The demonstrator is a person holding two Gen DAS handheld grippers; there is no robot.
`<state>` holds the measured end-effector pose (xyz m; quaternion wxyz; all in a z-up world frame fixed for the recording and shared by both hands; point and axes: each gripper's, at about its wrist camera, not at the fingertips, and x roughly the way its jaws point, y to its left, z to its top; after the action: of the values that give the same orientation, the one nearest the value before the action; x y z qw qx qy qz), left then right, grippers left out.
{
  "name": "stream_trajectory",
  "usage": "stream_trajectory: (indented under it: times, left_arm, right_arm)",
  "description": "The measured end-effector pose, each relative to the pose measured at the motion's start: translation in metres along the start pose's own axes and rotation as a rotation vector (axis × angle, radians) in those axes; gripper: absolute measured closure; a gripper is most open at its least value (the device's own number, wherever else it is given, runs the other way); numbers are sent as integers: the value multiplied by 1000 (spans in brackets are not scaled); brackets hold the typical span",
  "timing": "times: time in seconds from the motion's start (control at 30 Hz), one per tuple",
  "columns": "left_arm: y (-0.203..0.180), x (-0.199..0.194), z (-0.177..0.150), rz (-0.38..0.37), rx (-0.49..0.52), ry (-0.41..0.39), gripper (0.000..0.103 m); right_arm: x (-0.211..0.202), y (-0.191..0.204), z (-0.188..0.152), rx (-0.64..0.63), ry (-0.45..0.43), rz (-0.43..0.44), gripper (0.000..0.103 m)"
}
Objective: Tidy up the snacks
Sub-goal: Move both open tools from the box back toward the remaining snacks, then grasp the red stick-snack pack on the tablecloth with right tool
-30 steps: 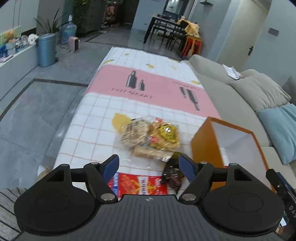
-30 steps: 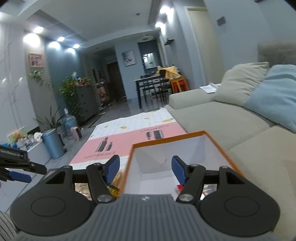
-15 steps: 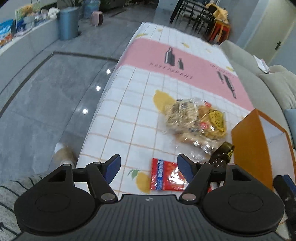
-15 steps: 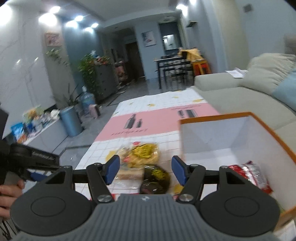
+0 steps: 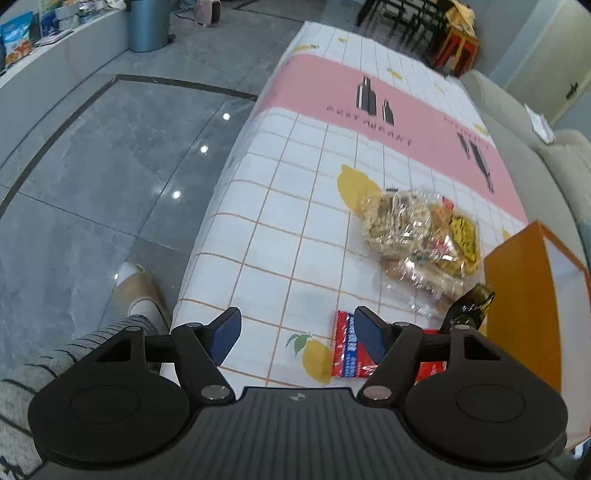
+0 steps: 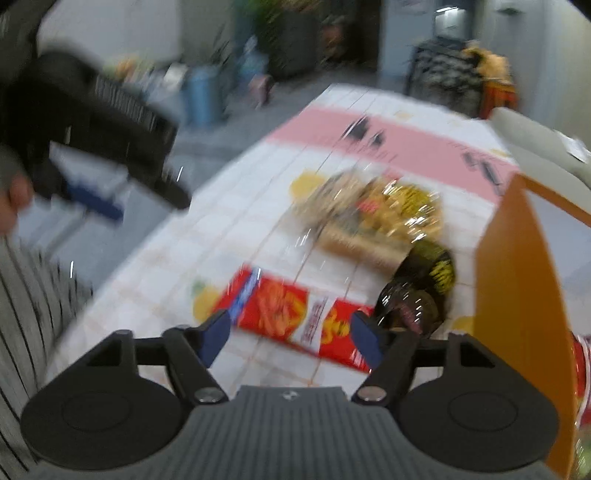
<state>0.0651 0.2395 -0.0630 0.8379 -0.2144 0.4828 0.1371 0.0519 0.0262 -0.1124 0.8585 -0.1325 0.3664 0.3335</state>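
You see a flat red snack pack (image 6: 295, 317) lying on the tablecloth. Just past it sits a shiny dark bag (image 6: 424, 288), right beside the orange box (image 6: 517, 288). A clear crinkly bag of biscuits (image 5: 417, 232) lies farther back.

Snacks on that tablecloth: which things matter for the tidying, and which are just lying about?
Job:
red packet
clear bags
dark packets
orange box

Lying about:
bin
sofa
chairs
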Motion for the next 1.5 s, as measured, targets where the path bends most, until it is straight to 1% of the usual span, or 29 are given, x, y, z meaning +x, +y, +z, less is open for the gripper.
stream_trajectory:
  times: [0.13,0.2,0.33,0.37,0.43,0.5,0.6,0.63,0.73,0.9,1.0,1.03,1.07,1.13,1.17,1.2,1.23,1.27,1.3,1.33,1.4,1.43,1.47,1.5]
  left_arm:
    - [1,7,1,11,-12,26,21]
    - [2,9,2,10,-16,35,21]
    - [4,10,5,17,-25,36,21]
    - [5,10,6,21,-31,36,21]
    - [8,9,7,24,-39,33,21]
    - [10,9,9,24,-47,30,21]
    - [14,8,11,18,-59,29,21]
    - [15,8,12,18,-62,29,21]
    - [18,8,14,22,-68,29,21]
    - [23,11,16,22,-86,42,21]
    - [24,13,15,20,-92,54,21]
    - [24,13,15,18,-89,59,21]
    - [23,13,15,12,-82,64,21]
    - [21,13,15,6,-78,62,21]
    - [20,13,14,1,-78,63,21]
    - [20,12,14,-8,-79,63,21]
    - [19,9,13,-20,-79,58,21]
    - [19,7,12,-37,-80,50,21]
    - [19,5,12,-53,-80,44,21]
    - [18,4,12,-64,-80,40,21]
    - [17,3,12,-69,-80,34,21]
    - [16,3,12,-64,-77,32,21]
    - [16,3,12,-56,-75,32,21]
    - [15,4,12,-48,-75,35,21]
  right_arm:
    - [25,-7,6,-68,90,53,31]
    - [40,-11,11,-113,171,81,31]
    - [63,-9,24,-254,279,86,31]
    - [69,-11,28,-269,307,85,31]
    - [79,-16,34,-255,335,110,26]
    - [86,-22,41,-255,339,136,25]
    - [92,-25,45,-320,338,171,24]
    - [93,-26,47,-340,335,192,27]
    - [89,-27,50,-377,306,245,39]
    - [78,-20,44,-316,345,224,41]
    - [70,-15,36,-235,390,171,40]
    - [68,-12,34,-213,406,155,38]
    - [66,-8,31,-198,421,143,33]
    - [65,0,28,-199,435,122,28]
    - [66,2,28,-198,432,123,23]
    - [68,4,28,-197,429,133,21]
    - [71,4,28,-192,424,143,15]
    - [74,3,28,-174,409,151,13]
    - [73,0,26,-164,385,148,13]
    - [72,0,25,-161,359,144,13]
    - [68,-2,21,-153,322,139,20]
    - [64,-3,19,-146,301,135,35]
    - [59,-4,19,-139,276,129,41]
    - [57,-4,17,-137,270,125,41]
